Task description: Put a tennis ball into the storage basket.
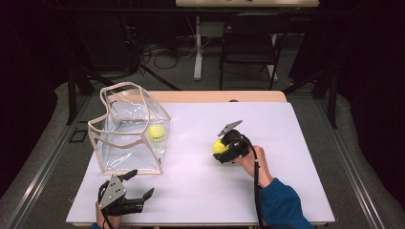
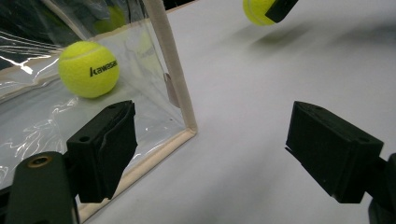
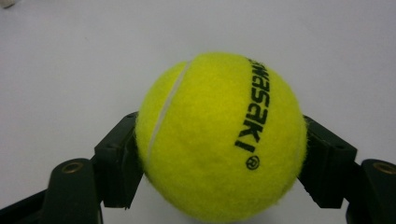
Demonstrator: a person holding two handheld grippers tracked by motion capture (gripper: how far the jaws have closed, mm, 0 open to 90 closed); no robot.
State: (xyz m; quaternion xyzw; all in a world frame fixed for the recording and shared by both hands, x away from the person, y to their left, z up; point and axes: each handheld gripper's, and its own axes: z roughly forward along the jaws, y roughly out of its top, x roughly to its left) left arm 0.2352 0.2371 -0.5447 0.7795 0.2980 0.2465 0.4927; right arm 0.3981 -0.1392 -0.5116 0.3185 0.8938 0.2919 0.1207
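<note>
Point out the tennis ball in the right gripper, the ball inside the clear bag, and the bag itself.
held tennis ball (image 3: 219, 135), right gripper view, middle of its felt.
bagged tennis ball (image 1: 156, 132), high view, ball's centre.
clear bag (image 1: 125, 87), high view, top rim trim.

On our left of the white table sheet (image 1: 267, 119) stands the clear bag (image 1: 129, 131), with one tennis ball (image 1: 156, 132) inside it at its right side. Our left gripper (image 1: 138, 185) sits just in front of the bag's near right corner. To the right, mid-sheet, our right gripper (image 1: 223, 151) has a second tennis ball (image 1: 219, 147) between its jaws.
</note>
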